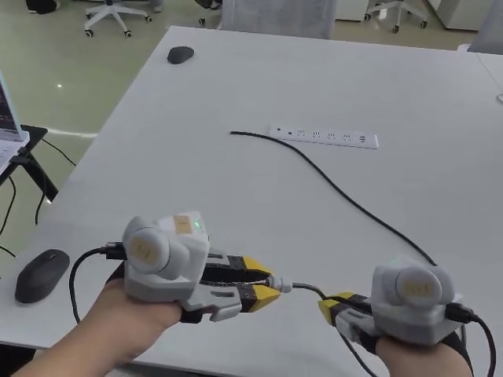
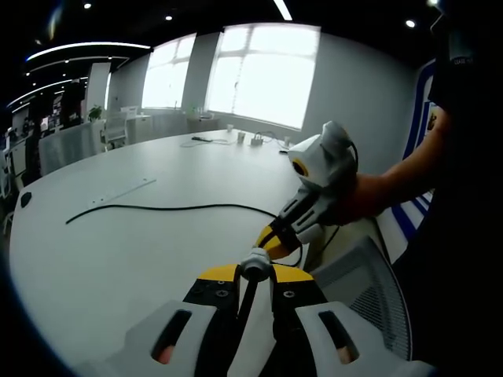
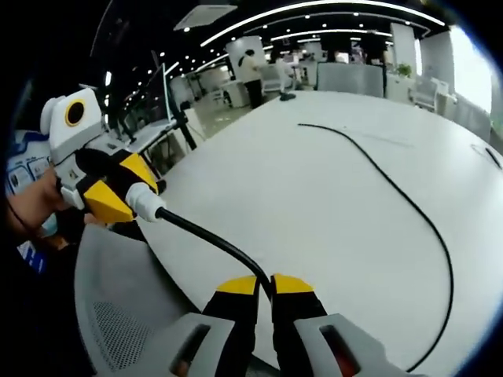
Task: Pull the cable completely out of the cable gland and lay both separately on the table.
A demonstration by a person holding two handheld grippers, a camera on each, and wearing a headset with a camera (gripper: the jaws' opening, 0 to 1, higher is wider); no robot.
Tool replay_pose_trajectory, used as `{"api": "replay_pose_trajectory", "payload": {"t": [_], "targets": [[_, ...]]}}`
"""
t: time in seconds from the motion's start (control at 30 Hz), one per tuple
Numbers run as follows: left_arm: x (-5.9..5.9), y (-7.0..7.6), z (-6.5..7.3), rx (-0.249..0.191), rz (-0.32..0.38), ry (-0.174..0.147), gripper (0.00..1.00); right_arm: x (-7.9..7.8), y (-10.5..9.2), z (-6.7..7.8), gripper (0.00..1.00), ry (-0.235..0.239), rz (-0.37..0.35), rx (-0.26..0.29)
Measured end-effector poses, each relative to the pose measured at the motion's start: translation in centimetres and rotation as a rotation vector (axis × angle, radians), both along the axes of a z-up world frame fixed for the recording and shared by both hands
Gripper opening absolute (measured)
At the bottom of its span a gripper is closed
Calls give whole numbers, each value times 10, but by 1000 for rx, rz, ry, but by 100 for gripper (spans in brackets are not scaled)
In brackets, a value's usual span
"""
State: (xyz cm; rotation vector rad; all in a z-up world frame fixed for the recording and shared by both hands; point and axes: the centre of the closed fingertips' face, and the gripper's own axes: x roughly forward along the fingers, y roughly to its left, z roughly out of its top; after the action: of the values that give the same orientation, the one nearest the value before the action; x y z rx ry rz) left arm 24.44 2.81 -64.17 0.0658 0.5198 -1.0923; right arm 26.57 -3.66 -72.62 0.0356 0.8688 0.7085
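Observation:
My left gripper (image 1: pixel 269 285) (image 2: pixel 253 276) is shut on the small white cable gland (image 1: pixel 281 284) (image 2: pixel 255 263) (image 3: pixel 146 203), held just above the table's near edge. A black cable (image 1: pixel 346 200) (image 2: pixel 157 208) (image 3: pixel 393 184) comes out of the gland and runs a short way right into my right gripper (image 1: pixel 329 305) (image 3: pixel 265 285), which is shut on it. Past that gripper the cable loops across the white table (image 1: pixel 236 86) and ends free near the power strip. The two grippers face each other, tips a short gap apart.
A white power strip (image 1: pixel 322 136) lies mid-table beyond the cable's end. One black mouse (image 1: pixel 41 275) sits at the near left edge, another (image 1: pixel 180 54) at the far left. A grey mesh chair (image 3: pixel 118 314) stands below the near edge. Office chairs stand beyond the table.

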Motion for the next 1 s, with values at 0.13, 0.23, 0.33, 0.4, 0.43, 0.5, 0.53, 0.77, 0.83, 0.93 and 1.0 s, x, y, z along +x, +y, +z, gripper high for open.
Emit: {"api": "replay_pose_trajectory", "payload": {"t": [0.13, 0.23, 0.33, 0.4, 0.43, 0.5, 0.53, 0.77, 0.83, 0.93, 1.0], "targets": [[0, 0, -1, 1, 0, 3, 15, 1, 0, 0, 1, 13, -19, 25], [0, 2, -1, 6, 0, 6, 15, -3, 3, 2, 1, -22, 26, 8], [0, 5, -2, 5, 7, 12, 15, -4, 3, 3, 1, -70, 66, -22], [-2, 6, -2, 3, 8, 21, 15, -4, 4, 4, 1, -97, 87, -47], [-2, 6, -2, 3, 8, 22, 15, -4, 5, 4, 1, -101, 95, -53], [-1, 9, -1, 1, 12, 30, 15, -3, 5, 8, 2, -139, 117, -86], [0, 11, 0, -2, 17, 28, 15, -2, 5, 11, 2, -159, 129, -100], [0, 14, 0, -31, 41, 44, 15, -7, 15, 38, 9, -292, 257, -120], [-1, 14, 0, -32, 46, 44, 15, -9, 20, 50, 13, -336, 291, -118], [-2, 16, 1, -41, 55, 52, 15, -12, 33, 64, 17, -403, 371, -133], [-3, 16, 0, -43, 57, 59, 15, -15, 41, 67, 20, -422, 413, -144]]}}
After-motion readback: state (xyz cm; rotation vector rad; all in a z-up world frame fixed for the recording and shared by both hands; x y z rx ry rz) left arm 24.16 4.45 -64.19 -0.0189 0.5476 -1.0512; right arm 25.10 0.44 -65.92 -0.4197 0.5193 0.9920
